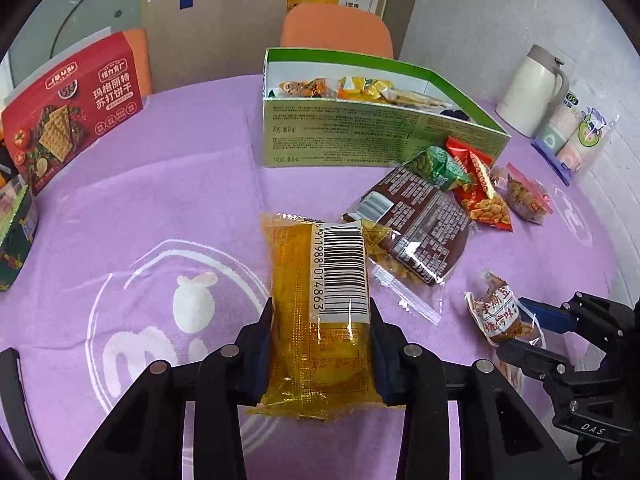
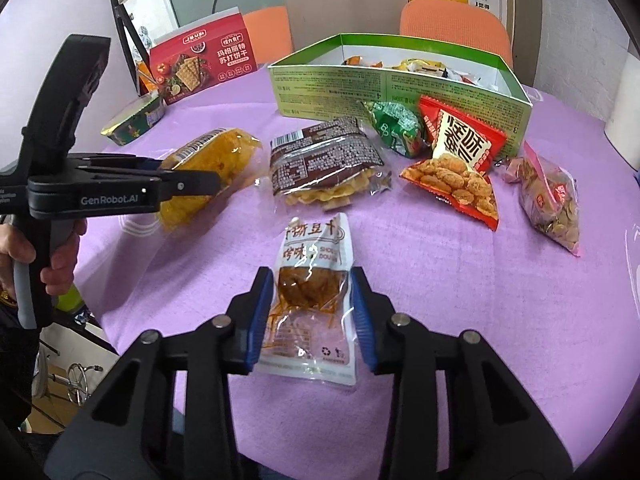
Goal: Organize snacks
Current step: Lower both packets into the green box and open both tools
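Note:
My left gripper (image 1: 320, 344) is shut on a yellow snack packet with a barcode (image 1: 320, 300), held over the purple cloth; it also shows in the right wrist view (image 2: 208, 168). My right gripper (image 2: 312, 312) is closed on a clear dried-tofu packet (image 2: 312, 280), which also shows in the left wrist view (image 1: 496, 312). The open green box (image 1: 360, 136) stands at the back with several small snacks inside. Loose on the cloth in front of it lie a brown packet (image 2: 324, 164), a green packet (image 2: 396, 128), a red peanut packet (image 2: 460, 160) and a clear bag of nuts (image 2: 552, 200).
A red cracker box (image 1: 76, 108) stands at the back left, with a small green tin (image 2: 132, 124) near it. A white kettle (image 1: 532, 88) and sleeves of paper cups (image 1: 576, 140) stand at the right. Orange chairs (image 1: 336, 28) and a paper bag (image 1: 216, 28) are behind the table.

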Demonstrator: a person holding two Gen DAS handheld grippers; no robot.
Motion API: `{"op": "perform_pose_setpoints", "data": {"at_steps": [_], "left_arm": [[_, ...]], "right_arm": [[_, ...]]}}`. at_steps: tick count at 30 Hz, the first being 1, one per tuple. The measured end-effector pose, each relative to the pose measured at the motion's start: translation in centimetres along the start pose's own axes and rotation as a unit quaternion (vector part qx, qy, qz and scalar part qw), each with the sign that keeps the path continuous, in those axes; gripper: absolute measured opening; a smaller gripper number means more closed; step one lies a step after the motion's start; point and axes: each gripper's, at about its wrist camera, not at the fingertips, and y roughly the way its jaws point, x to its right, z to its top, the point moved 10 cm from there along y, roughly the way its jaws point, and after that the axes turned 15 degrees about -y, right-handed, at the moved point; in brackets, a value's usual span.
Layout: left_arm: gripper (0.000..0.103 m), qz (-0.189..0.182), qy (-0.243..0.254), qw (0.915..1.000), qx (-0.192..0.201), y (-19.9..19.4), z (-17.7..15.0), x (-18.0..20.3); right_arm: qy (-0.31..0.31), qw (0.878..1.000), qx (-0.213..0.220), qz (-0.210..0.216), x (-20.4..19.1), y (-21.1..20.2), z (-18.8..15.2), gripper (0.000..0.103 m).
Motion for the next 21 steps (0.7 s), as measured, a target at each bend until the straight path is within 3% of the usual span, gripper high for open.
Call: {"op": "perform_pose_setpoints", "data": {"at_steps": [6,12,18,21], "left_arm": [[0.039,-0.02,0.014,0.9987,0.044,-3.7,2.5,2.2],[0.039,-0.045,0.031,0.9951,0.083,-6.1,7.1,5.8],[0.039,-0.059,0.011,0.9933,0.099,-4.7,13.5,7.5],[0.039,-0.048,0.004,0.9939,0.099,-2.6,16.2,7.6]], "right_arm": [[0.007,0.999,0.044,0.001,1.4,-2.8,2.8,0.04],[0.005,0.995,0.1,-0.026,4.6,-5.2,8.7,0.04],[0.007,0.99,0.13,-0.059,9.2,-4.4,13.9,0.041],[0.018,0.99,0.128,-0.065,11.8,-2.6,15.5,0.041]]}}
